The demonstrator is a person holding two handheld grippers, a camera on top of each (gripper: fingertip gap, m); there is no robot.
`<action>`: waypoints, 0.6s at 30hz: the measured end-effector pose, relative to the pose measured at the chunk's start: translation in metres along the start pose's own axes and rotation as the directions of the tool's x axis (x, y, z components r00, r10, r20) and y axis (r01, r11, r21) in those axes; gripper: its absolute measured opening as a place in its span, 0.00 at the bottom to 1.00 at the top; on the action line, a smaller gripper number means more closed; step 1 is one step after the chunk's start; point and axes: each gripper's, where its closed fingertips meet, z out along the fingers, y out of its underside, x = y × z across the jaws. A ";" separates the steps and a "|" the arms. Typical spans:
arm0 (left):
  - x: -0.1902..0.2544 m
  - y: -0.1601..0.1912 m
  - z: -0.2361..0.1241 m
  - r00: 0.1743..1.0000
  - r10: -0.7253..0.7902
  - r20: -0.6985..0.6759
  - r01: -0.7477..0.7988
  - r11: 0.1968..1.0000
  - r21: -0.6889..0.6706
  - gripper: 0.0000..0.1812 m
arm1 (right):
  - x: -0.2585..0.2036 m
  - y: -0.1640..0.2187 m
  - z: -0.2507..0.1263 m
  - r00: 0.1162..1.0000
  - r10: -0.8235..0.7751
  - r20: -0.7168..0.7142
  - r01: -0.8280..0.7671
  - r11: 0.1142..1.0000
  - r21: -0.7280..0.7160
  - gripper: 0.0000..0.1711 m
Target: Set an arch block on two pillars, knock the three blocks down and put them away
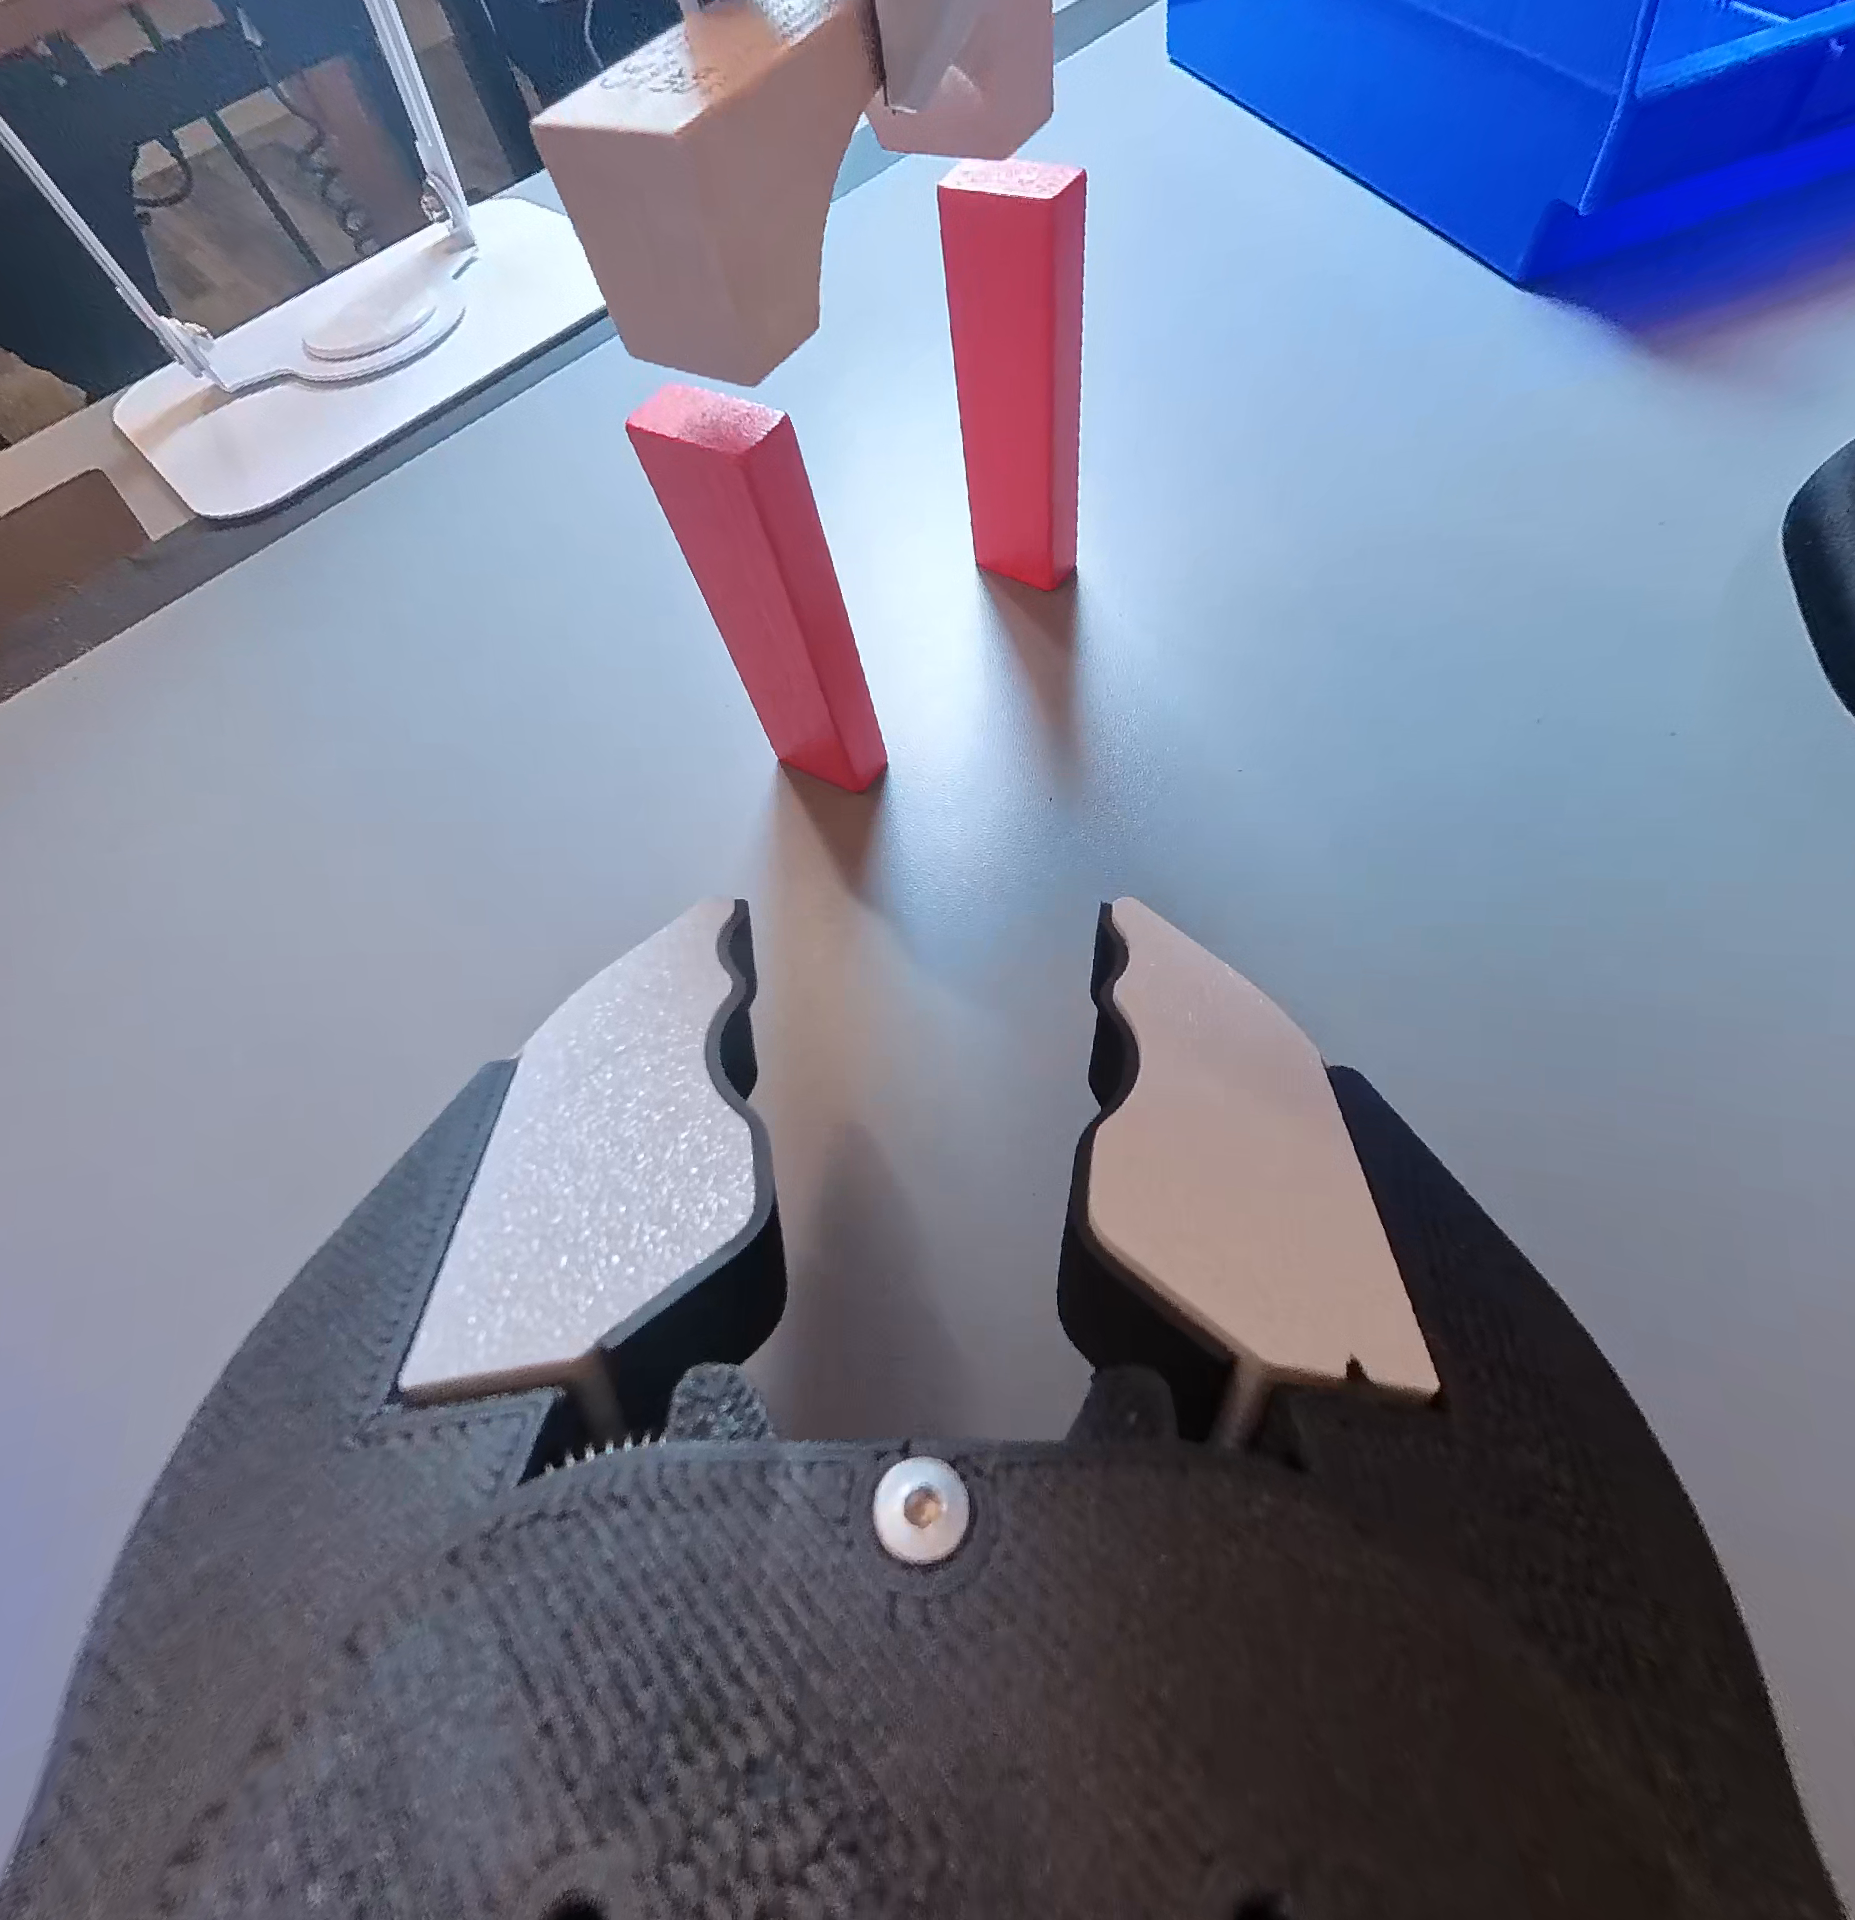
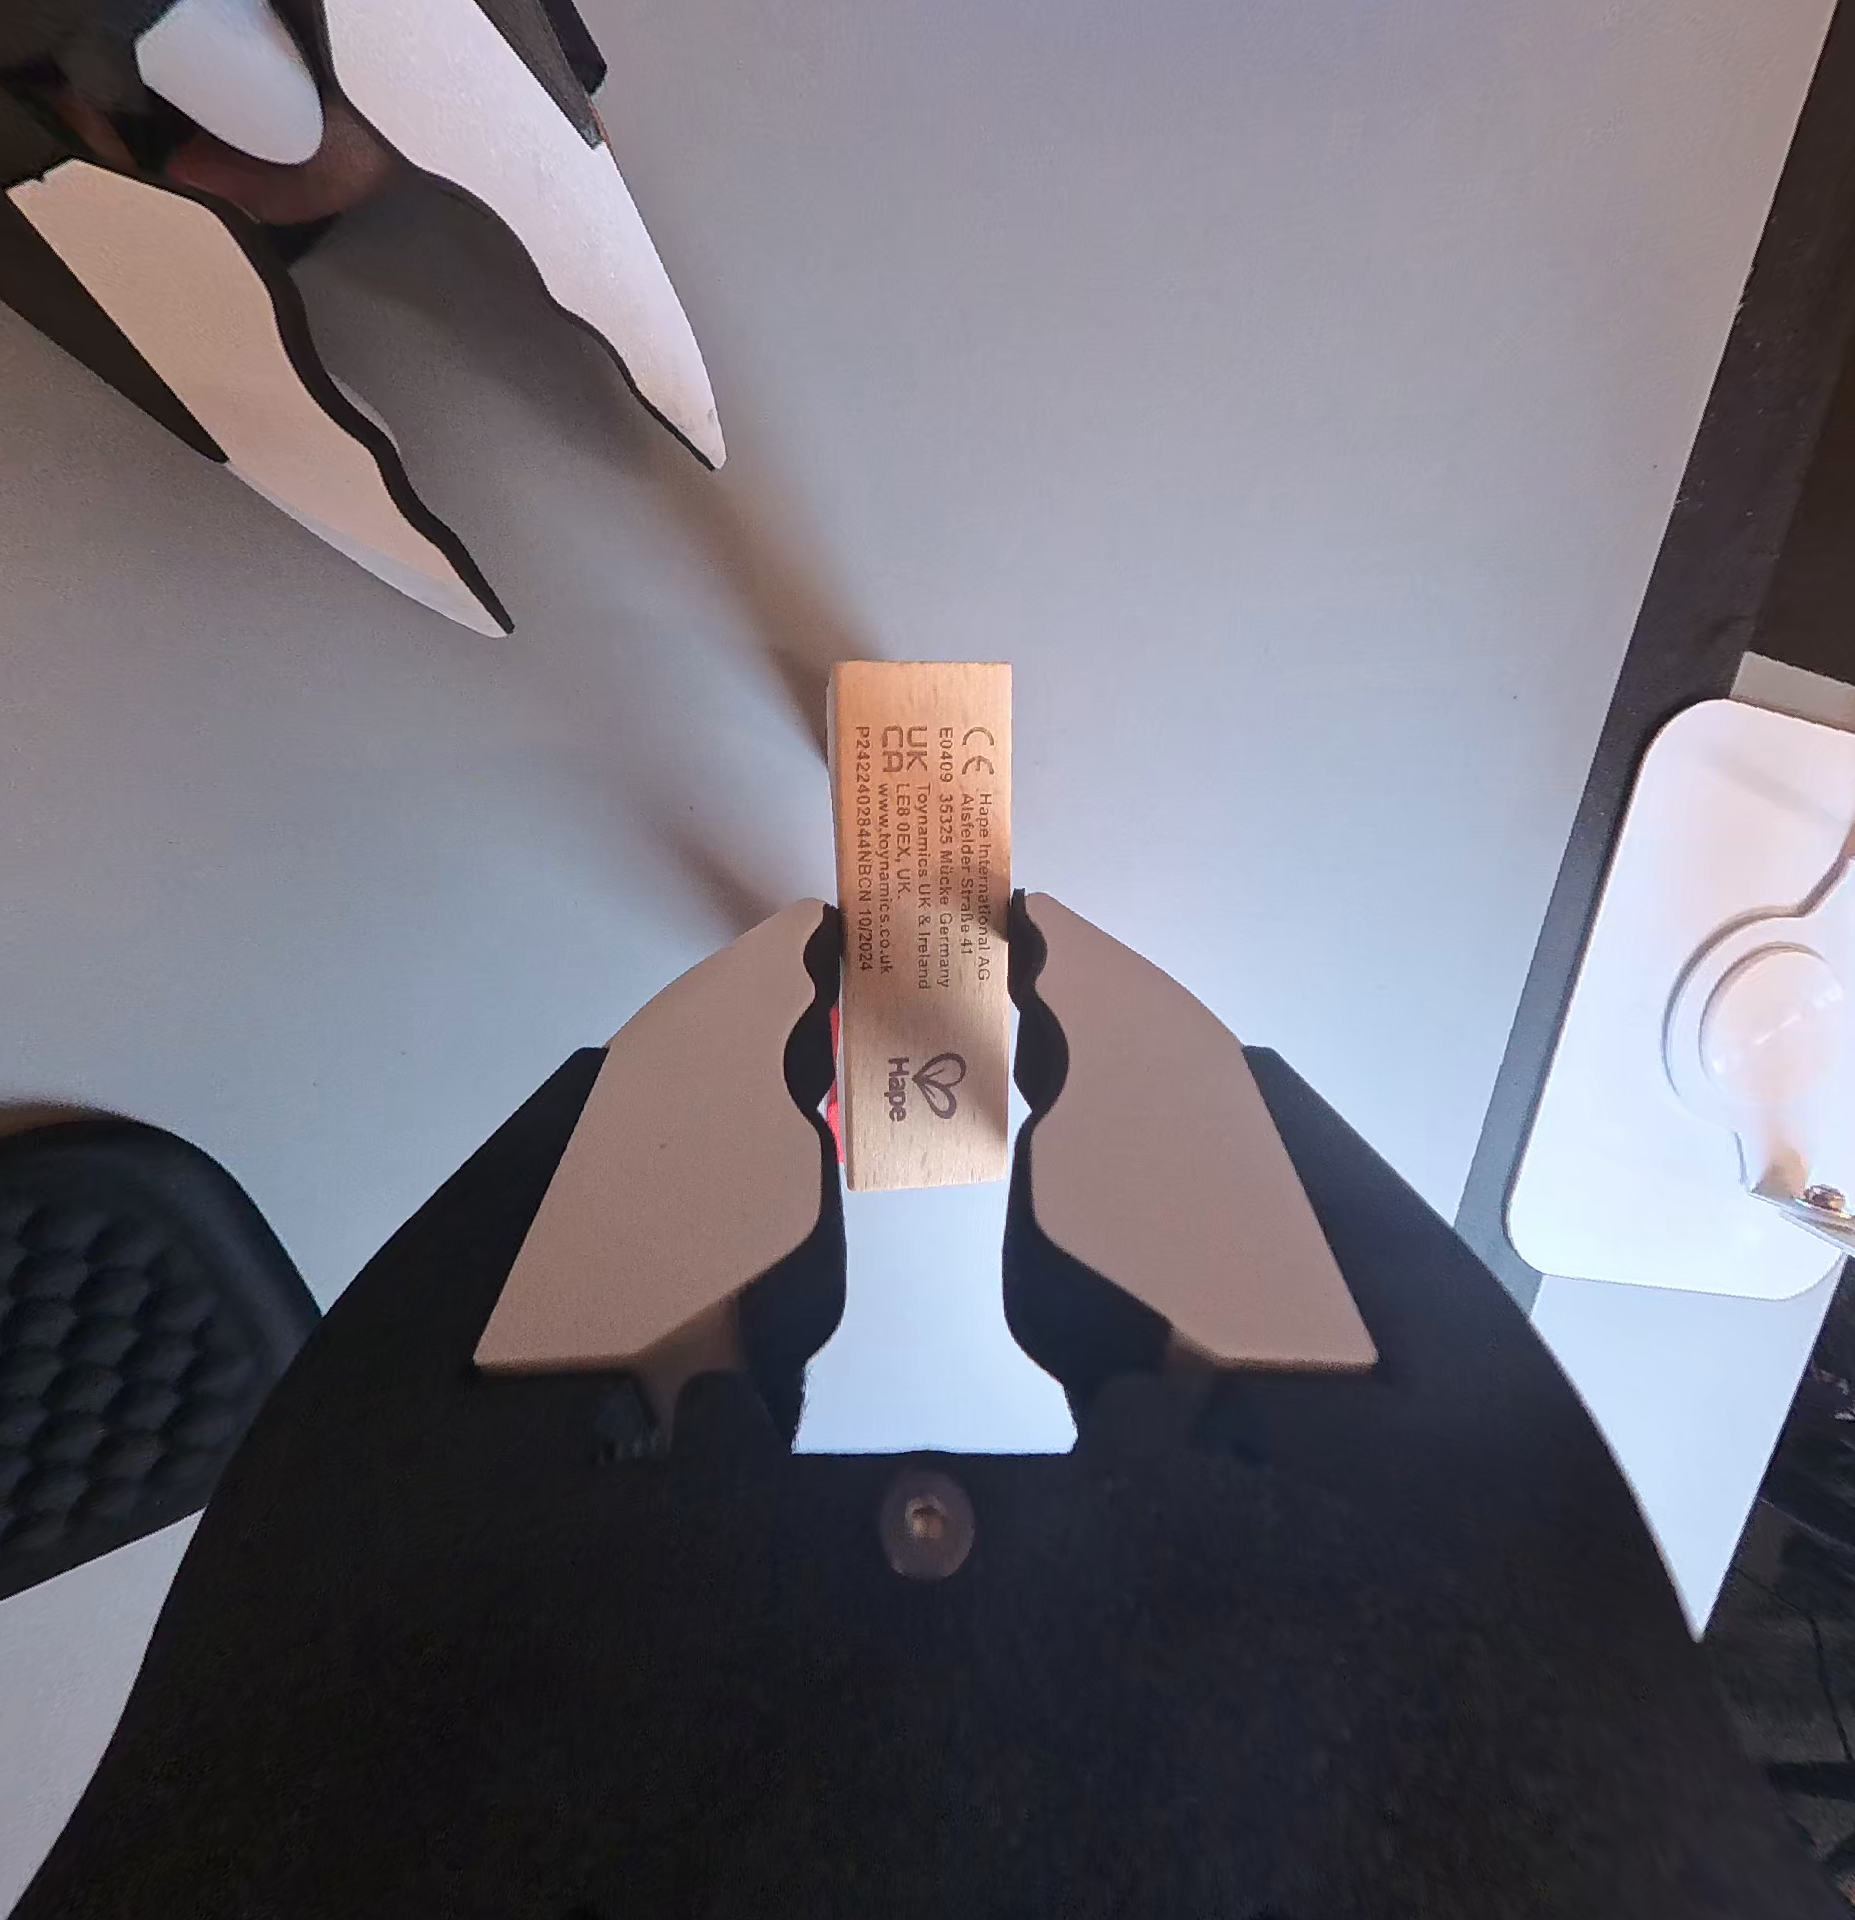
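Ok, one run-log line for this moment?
right gripper: shut on natural wooden arch block | above two upright red pillars | left gripper: open, empty

Black gripper (grey fingers)

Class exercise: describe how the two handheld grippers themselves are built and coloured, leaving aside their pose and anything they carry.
The left gripper and the right gripper look alike: a black, ribbed, 3D-printed plastic body, broad and rounded, with one silver screw in the middle. Each has two flat pale grey fingers with black, wavy inner edges. No cables, sleeves or markings show.
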 end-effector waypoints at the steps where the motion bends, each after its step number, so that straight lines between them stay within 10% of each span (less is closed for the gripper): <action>1: 0.000 0.000 0.000 1.000 -0.001 -0.001 0.001 1.000 0.000 0.35 | 0.000 0.000 0.000 1.000 0.000 0.001 0.000 1.000 0.002 0.19; 18: 0.003 0.000 0.000 1.000 0.014 -0.018 -0.014 1.000 -0.003 0.33 | 0.004 0.005 0.006 1.000 0.004 -0.006 -0.004 1.000 -0.002 0.19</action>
